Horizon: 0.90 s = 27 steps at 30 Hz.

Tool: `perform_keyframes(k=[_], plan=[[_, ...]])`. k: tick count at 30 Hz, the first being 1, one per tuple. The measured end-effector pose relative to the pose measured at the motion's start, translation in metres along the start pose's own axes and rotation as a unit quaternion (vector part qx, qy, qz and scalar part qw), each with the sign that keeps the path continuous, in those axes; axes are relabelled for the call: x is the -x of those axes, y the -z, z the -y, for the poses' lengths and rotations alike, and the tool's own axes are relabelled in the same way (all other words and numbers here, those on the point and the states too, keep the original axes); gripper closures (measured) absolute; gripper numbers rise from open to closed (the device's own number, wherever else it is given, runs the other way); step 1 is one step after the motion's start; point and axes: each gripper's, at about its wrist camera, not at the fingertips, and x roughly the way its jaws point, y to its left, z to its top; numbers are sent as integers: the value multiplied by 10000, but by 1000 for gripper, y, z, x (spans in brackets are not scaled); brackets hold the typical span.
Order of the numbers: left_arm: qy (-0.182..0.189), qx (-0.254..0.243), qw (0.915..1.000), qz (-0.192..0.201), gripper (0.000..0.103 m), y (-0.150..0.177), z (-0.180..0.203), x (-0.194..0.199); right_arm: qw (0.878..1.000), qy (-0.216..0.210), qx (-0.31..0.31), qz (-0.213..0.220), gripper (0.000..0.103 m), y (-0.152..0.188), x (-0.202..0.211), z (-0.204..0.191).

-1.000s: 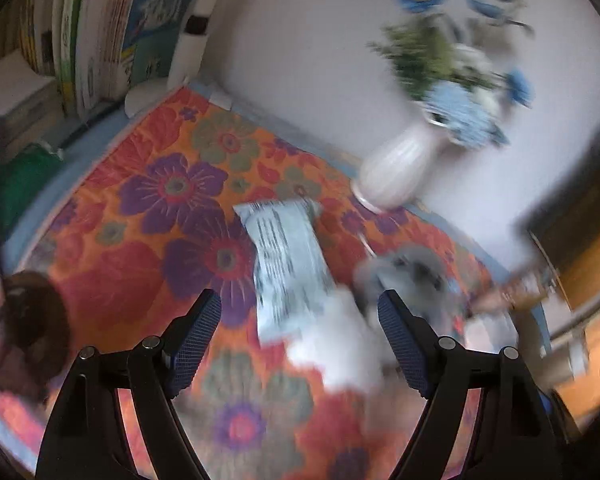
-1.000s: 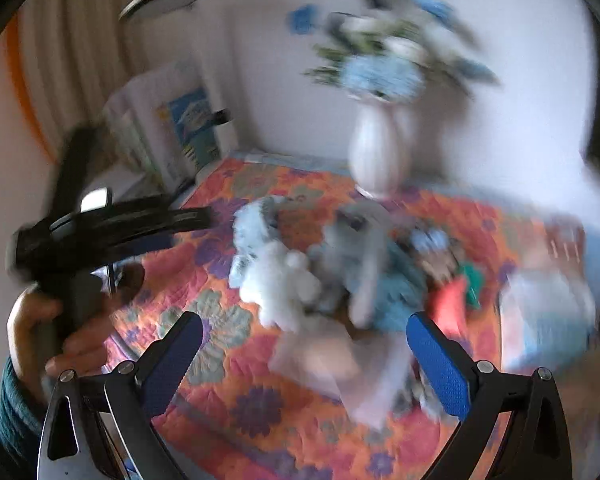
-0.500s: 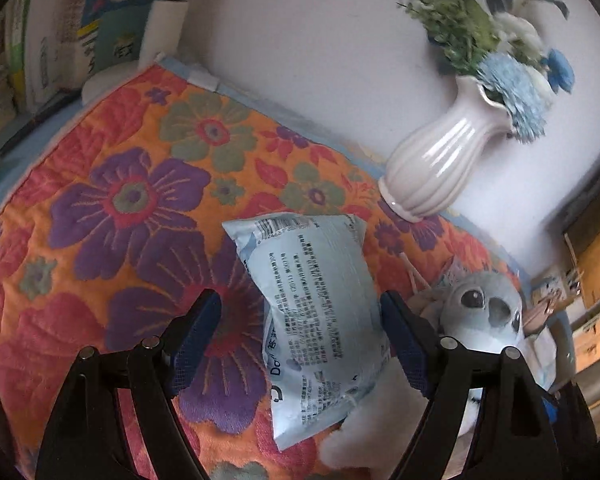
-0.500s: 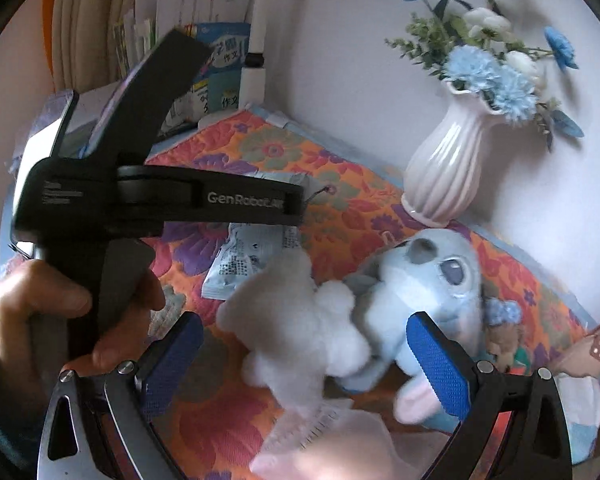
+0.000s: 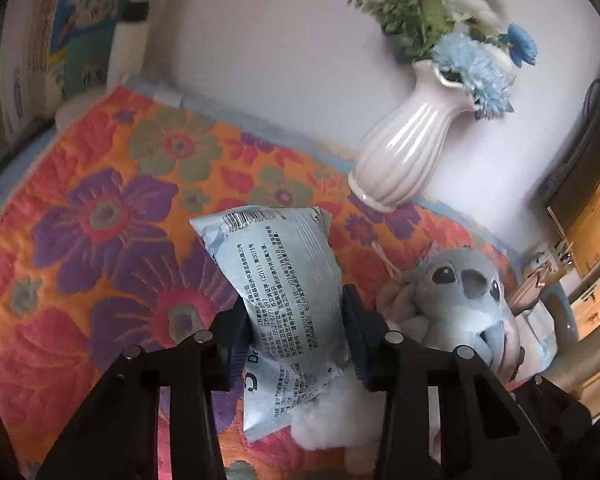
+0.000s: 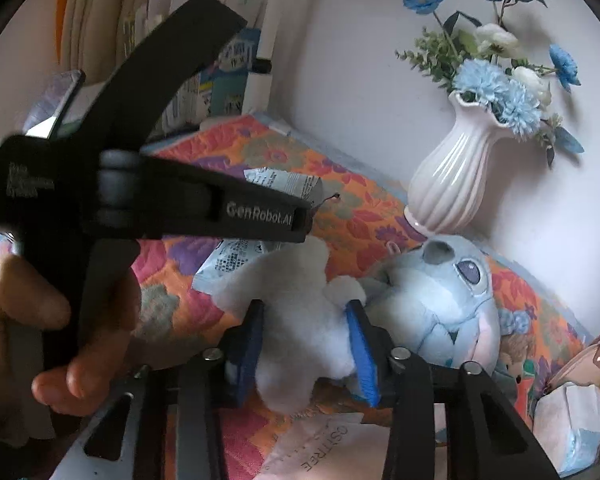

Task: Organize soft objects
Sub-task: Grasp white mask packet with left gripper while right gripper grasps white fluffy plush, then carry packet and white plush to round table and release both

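While both grips are made, sorting looks barely begun: the left gripper pinches a pale packet, the right gripper squeezes a white plush, and a blue plush lies unsorted on the floral surface.

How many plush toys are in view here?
3: a white plush in the right tool, a blue plush beside it, and a small hedgehog-like toy behind; others may be hidden.
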Motion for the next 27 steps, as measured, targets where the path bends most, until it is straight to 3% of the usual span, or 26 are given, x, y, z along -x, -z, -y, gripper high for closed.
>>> perform_keyframes(k=[6, 11, 12, 14, 15, 21, 22, 23, 25, 27], plan=[[366, 319, 9966, 672, 65, -4, -13, 31, 9987, -307, -297, 267, 69, -8, 24, 6], [576, 602, 9948, 583, 65, -6, -23, 30, 9972, -551, -500, 59, 66, -12, 39, 13], [562, 635, 9948, 572, 65, -6, -25, 29, 9967, -608, -531, -77, 57, -12, 36, 14], [531, 713, 9946, 540, 65, -6, -28, 27, 9953, -685, -645, -249, 10, -8, 27, 16], [520, 737, 9945, 532, 65, -6, -29, 26, 9950, -722, -643, -258, 5, -8, 25, 16], [491, 562, 9963, 438, 65, -4, -24, 22, 9955, -630, -193, -676, 5, -11, -12, -1], [469, 510, 9966, 438, 65, -3, -21, 21, 9954, -542, -48, -786, 10, -10, -22, -8], [415, 450, 9971, 452, 65, -3, -19, 22, 9952, -515, 21, -833, 35, -8, -25, -12], [377, 418, 9974, 450, 65, -2, -18, 21, 9941, -407, 153, -989, 46, -3, -34, -19], [367, 451, 9971, 481, 65, -2, -19, 22, 9954, -455, 113, -838, 52, -3, -30, -18]])
